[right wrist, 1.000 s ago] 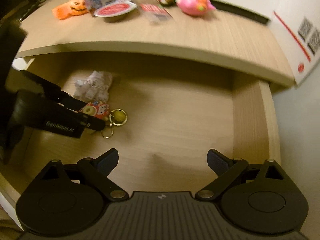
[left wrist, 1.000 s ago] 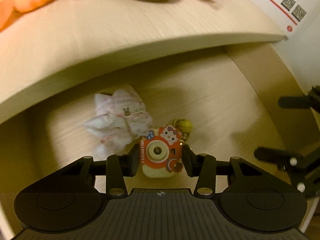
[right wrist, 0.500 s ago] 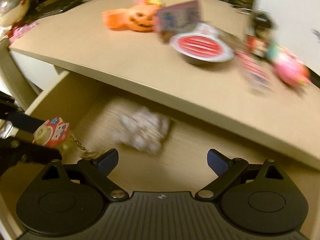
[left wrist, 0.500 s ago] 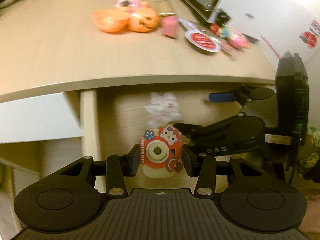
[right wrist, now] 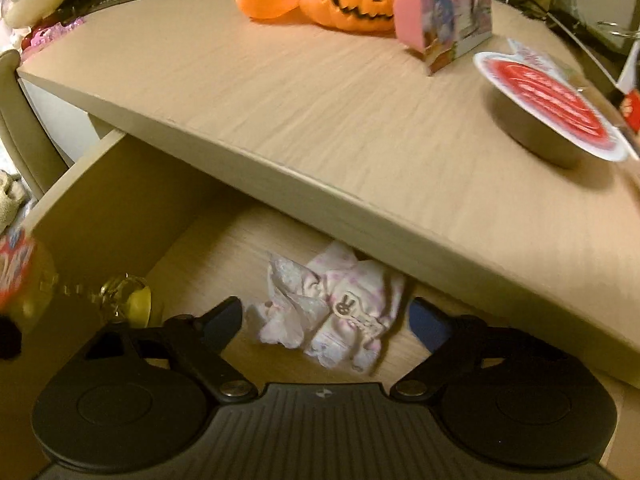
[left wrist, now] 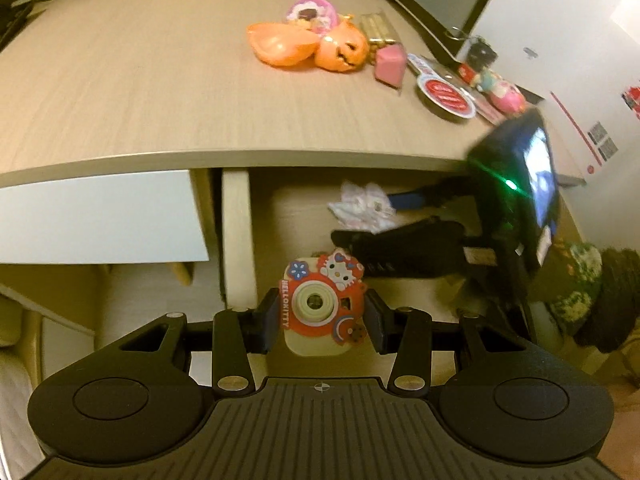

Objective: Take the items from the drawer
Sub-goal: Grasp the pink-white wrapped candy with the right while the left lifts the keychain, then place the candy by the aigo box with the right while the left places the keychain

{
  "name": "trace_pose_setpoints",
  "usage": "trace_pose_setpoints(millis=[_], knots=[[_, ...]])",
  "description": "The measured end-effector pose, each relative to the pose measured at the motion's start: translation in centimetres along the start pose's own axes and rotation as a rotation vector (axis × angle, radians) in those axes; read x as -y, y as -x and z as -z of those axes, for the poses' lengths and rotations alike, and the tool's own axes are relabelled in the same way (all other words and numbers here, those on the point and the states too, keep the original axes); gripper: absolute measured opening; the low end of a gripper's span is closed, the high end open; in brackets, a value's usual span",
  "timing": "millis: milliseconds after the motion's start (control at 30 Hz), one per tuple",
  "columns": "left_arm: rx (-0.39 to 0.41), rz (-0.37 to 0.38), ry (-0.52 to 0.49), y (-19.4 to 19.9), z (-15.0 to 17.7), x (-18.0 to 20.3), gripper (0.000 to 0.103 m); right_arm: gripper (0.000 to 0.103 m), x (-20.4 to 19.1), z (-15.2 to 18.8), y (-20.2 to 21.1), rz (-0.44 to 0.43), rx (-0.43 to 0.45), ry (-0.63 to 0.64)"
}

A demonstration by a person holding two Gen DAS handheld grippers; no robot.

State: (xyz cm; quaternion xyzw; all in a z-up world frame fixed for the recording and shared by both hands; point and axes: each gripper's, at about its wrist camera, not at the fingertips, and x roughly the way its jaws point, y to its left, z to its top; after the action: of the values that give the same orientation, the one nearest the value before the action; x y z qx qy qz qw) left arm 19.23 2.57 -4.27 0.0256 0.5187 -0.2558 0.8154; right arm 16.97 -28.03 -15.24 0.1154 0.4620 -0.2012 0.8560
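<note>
1. Right wrist view: showed the right claw (right wrist: 324,320) down in the open drawer (right wrist: 120,200), straddling the crumpled pink-and-white cloth bundle (right wrist: 332,308) on the drawer floor just under the bench (right wrist: 320,120) edge.
2. Had just been narrowing, about half spread, cloth between the jaws; right pad near the bundle's edge, left pad apart from it, so no grip yet.
3. Judged the bundle light, soft and floppy; likely to squash and sag, so best pinched across the thick middle by the rabbit patch, not a loose frill.
4. Left wrist view: showed the left claw (left wrist: 322,318) clamped on the Hello Kitty camera toy (left wrist: 324,304), pads on both sides, raised out of the drawer near its left wall.
5. Looked rigid, smooth and small; side grip seemed sound, though the keychain (right wrist: 120,296) trailed behind.
6. Pointed both claws steeply downward, right one lower and inside the drawer.
</note>
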Motion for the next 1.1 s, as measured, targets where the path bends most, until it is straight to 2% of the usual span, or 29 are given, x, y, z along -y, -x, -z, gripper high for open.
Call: trace_pose_setpoints(millis=[33, 67, 133, 200, 433, 633, 767, 833, 900, 1000, 1100], knots=[[-0.001, 0.002, -0.008, 0.0, 0.0, 0.2, 0.048, 0.06, 0.0, -0.2, -0.2, -0.011, -0.012, -0.005], [-0.003, 0.006, -0.016, -0.1, -0.1, 0.4, 0.048, 0.043, 0.1, -0.4, -0.4, -0.017, -0.033, -0.012], [-0.005, 0.014, -0.026, -0.2, -0.1, 0.6, 0.048, 0.04, 0.3, -0.5, -0.2, -0.015, -0.051, -0.034], [-0.01, 0.025, -0.038, -0.4, 0.0, 0.9, 0.048, 0.031, 0.9, -0.4, 0.6, -0.01, -0.057, -0.068], [-0.028, 0.084, -0.118, -0.9, 0.6, 2.8, 0.048, 0.029, 3.8, 1.9, 5.9, 0.003, -0.086, -0.24], [-0.043, 0.129, -0.216, -1.5, 1.0, 4.6, 0.048, 0.029, 4.0, 4.0, 12.1, 0.114, 0.003, -0.237], [-0.031, 0.178, -0.259, -1.4, 0.4, 5.7, 0.048, 0.029, 5.8, 5.2, 15.9, 0.16, 0.055, -0.306], [0.008, 0.222, -0.285, -0.5, -0.7, 6.6, 0.048, 0.029, 6.2, 6.2, 17.7, 0.178, 0.07, -0.335], [0.084, 0.263, -0.31, 1.1, -2.6, 7.8, 0.048, 0.029, 6.9, 6.2, 19.4, 0.201, 0.106, -0.357], [0.243, 0.323, -0.354, 4.2, -6.4, 10.0, 0.048, 0.029, 8.3, 4.8, 23.3, 0.257, 0.215, -0.375], [0.416, 0.303, -0.394, 6.5, -10.0, 11.9, 0.048, 0.029, 10.5, 2.2, 26.2, 0.341, 0.335, -0.385]])
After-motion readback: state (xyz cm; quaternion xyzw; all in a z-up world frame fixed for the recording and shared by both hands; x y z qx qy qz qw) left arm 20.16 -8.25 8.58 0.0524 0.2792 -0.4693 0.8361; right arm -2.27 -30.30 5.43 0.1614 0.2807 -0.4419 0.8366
